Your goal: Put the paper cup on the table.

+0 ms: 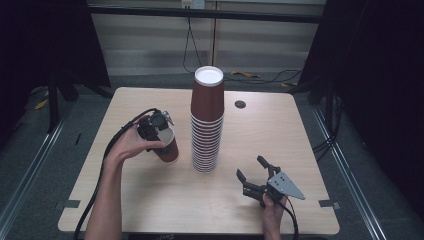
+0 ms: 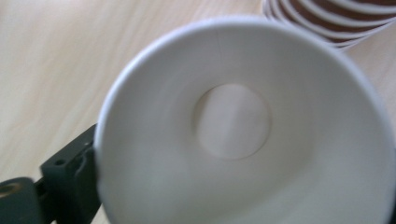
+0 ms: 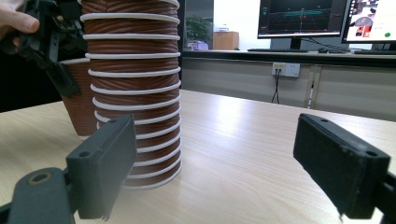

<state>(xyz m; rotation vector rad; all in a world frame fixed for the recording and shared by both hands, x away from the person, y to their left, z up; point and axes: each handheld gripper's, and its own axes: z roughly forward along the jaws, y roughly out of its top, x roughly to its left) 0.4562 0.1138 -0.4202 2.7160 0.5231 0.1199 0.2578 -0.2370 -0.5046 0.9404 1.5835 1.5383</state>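
A single brown paper cup (image 1: 169, 147) with a white inside stands tilted near the table top, just left of a tall stack of the same ribbed brown cups (image 1: 207, 125). My left gripper (image 1: 161, 134) is shut on that cup's rim, one jaw inside and one outside. In the left gripper view the cup's white inside (image 2: 233, 121) faces me, with the stack's lower rims (image 2: 336, 18) behind it. My right gripper (image 1: 249, 166) rests at the front right, open and empty. Its view shows the stack (image 3: 130, 93), the held cup (image 3: 79, 98) and the left gripper (image 3: 56, 65) beyond.
The light wooden table (image 1: 260, 130) has a small dark cable hole (image 1: 240, 104) at the back right of the stack. Cables lie on the floor behind the table. Monitors (image 3: 299, 18) stand on a desk far beyond the table.
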